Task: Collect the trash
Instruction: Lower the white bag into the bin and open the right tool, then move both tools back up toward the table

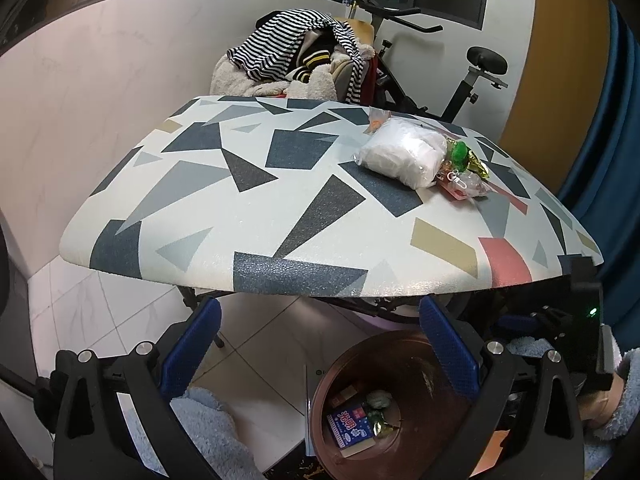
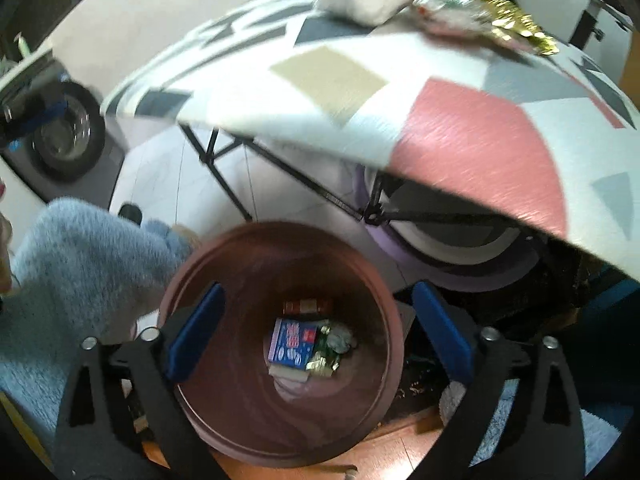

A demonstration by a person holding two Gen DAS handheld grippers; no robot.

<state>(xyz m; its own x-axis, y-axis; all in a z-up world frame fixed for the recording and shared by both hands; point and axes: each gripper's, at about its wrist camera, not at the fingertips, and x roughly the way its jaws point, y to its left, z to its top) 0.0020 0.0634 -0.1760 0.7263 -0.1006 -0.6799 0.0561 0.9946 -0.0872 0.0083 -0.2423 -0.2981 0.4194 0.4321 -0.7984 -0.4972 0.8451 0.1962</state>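
My right fingers (image 2: 316, 336) stand wide and empty over the brown bin (image 2: 384, 344) on the floor, below the desk (image 1: 280, 216) edge. A blue box (image 2: 292, 344) and wrappers (image 2: 330, 346) lie at the bin's bottom. My left fingers (image 1: 320, 344) are wide too, empty. A white bag (image 1: 400, 152) remains near the desk's far right edge.

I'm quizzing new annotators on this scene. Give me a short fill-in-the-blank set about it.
1. The right gripper hangs over the brown ____.
2. Its jaws are ____.
3. The white bag lies on the ____.
4. In the bin, the box is ____ in colour.

Missing words: bin; open; table; blue
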